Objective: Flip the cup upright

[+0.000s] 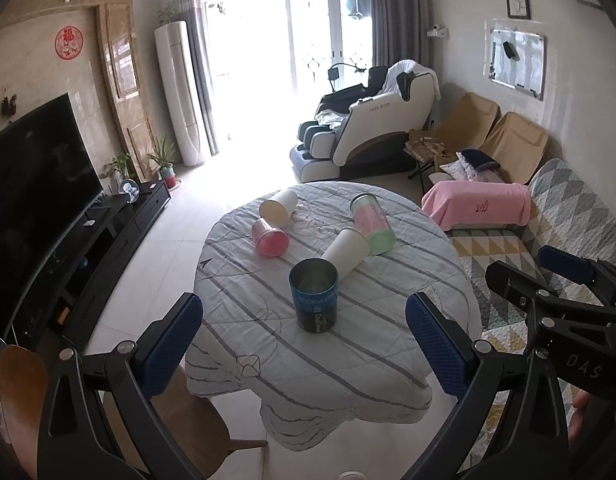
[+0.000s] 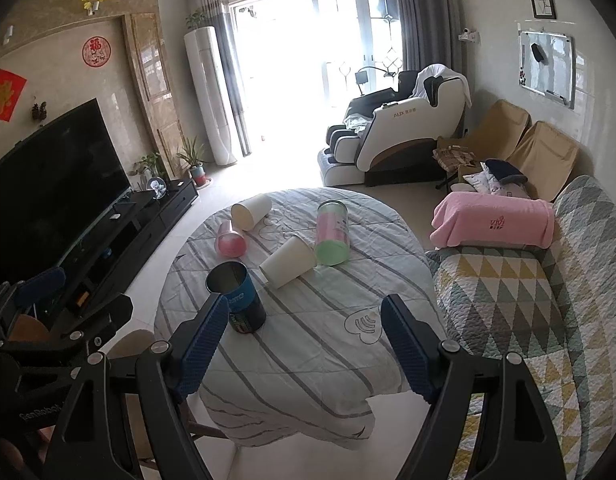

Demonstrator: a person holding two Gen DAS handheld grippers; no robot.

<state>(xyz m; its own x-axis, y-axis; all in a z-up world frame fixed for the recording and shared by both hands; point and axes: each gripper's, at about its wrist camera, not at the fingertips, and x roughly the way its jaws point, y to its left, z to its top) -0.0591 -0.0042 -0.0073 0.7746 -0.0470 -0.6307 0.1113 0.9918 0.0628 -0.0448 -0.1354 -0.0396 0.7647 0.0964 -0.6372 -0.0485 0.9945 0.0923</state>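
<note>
On the round table with a striped cloth (image 1: 308, 380) (image 2: 308, 360) several cups lie on their sides: a white paper cup (image 1: 345, 252) (image 2: 287, 262) in the middle, another white cup (image 1: 279, 207) (image 2: 250, 211) at the far left, a pink cup (image 1: 269, 238) (image 2: 230, 240) and a pink-green tumbler (image 1: 372, 223) (image 2: 331, 232). A blue metal can (image 1: 315, 296) (image 2: 238, 298) stands upright. My left gripper (image 1: 304, 344) is open and empty, held above the near table edge. My right gripper (image 2: 304, 344) is open and empty, just right of the can.
A sofa with a quilted cover (image 2: 527, 300) and a pink blanket (image 2: 493, 218) runs along the right. A TV (image 2: 48, 184) on a black cabinet is at the left. A wooden chair (image 1: 180, 424) stands under the near table edge. A massage chair (image 1: 371, 124) is beyond.
</note>
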